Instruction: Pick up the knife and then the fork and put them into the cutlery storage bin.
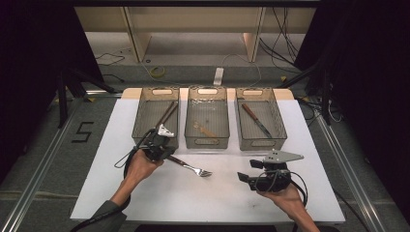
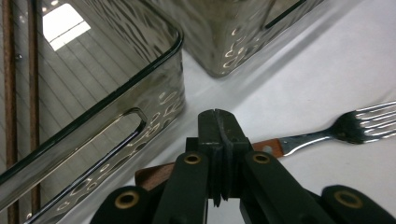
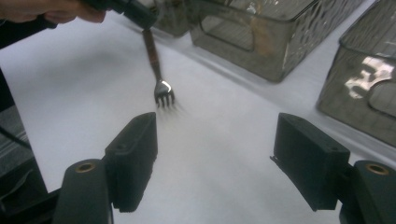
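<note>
The fork (image 1: 191,167) lies on the white table (image 1: 217,198), just in front of the left bin (image 1: 155,118) and the middle bin (image 1: 207,121). It has a reddish-brown wooden handle with a pale rivet near its end, a slim bright metal neck and four shiny tines pointing toward the right side of the table.

The left gripper (image 1: 157,145) sits over the handle end — in the left gripper view its jaws are pressed together, with the brown handle (image 2: 268,147) running across beneath them; whether they truly pinch the handle or merely rest against it is hard to tell from this angle.

The right gripper (image 1: 263,179) is well apart from the fork, held near the table's front right, its jaws spread wide and holding nothing. In the right gripper view the tines (image 3: 164,95) face that camera, resting on the sheet.
</note>
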Motion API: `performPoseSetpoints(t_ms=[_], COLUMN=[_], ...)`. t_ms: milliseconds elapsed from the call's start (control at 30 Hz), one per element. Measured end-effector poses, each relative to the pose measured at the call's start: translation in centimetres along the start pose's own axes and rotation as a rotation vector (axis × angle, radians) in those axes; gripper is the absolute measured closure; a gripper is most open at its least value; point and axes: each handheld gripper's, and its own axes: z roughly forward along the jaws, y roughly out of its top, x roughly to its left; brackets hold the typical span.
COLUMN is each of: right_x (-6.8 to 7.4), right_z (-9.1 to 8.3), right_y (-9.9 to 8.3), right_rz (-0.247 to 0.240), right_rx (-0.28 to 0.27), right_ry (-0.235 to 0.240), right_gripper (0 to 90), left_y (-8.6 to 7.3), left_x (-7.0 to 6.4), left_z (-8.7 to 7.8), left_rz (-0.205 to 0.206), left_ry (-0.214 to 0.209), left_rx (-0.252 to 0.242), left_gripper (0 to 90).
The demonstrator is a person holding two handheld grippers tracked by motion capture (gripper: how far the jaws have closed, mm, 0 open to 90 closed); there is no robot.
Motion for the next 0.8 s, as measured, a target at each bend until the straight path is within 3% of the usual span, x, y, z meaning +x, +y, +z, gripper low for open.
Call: performPoseSetpoints(t_ms=[133,467,800], right_x=[0.2,0.4,0.5], right_z=[0.0,-0.1,-0.2], right_y=[-0.1,-0.1,-0.2], right_rz=[-0.010,-0.018,-0.022], right_rx=[0.002,0.003,0.005], right_ry=[0.000,0.007,0.007], right_gripper=[30.9,31.0,31.0], left_y=[0.0,0.0,-0.4], left_x=[0.0,0.2,-0.2], left_z=[0.9,1.9,1.2], left_rz=[0.028,0.031,0.040], left_ry=[0.021,0.015,-0.011], left_rx=[0.040,0.096,0.165], left_gripper=[88.9,89.0,89.0])
